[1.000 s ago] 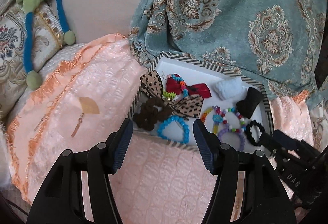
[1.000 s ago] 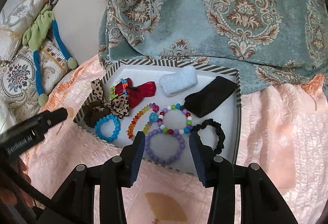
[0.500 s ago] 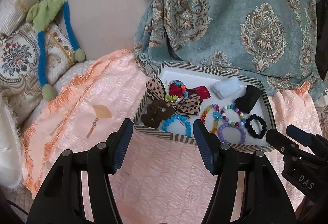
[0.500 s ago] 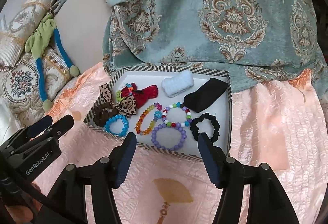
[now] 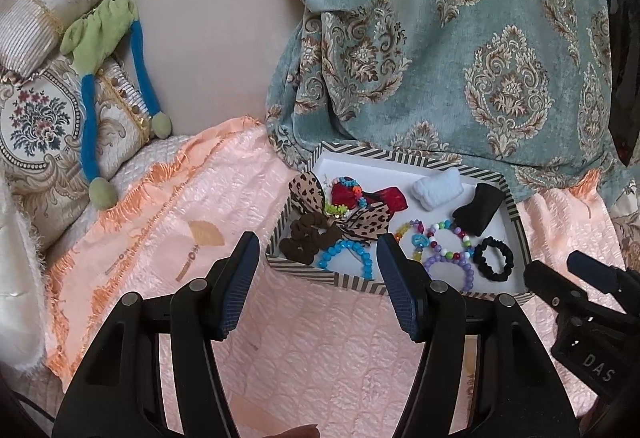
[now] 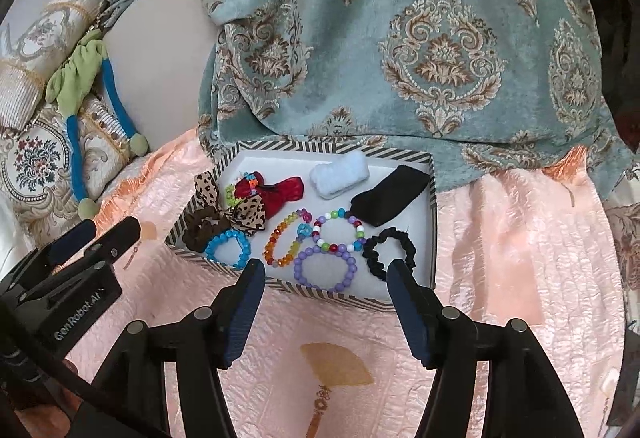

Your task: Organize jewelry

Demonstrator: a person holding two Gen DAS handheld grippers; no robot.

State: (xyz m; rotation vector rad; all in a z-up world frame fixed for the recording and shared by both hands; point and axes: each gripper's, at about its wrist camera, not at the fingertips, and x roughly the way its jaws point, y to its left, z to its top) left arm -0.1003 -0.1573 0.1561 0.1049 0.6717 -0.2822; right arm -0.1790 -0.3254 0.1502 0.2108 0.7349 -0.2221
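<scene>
Left tongs read "GenRobot.AI", seemingly

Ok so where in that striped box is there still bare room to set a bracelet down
In the striped box, bare white floor lies along the back wall, left of the light blue pad, and in the front right corner, beside the black scrunchie. The left and front middle are crowded: leopard bow, brown scrunchie, blue bracelet, purple bracelet.

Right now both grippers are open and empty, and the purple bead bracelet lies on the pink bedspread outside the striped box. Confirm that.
Not quite. The purple bead bracelet lies inside the striped box, near its front wall, beside the black scrunchie; the right wrist view shows this. The left gripper and right gripper are indeed open and empty.
</scene>
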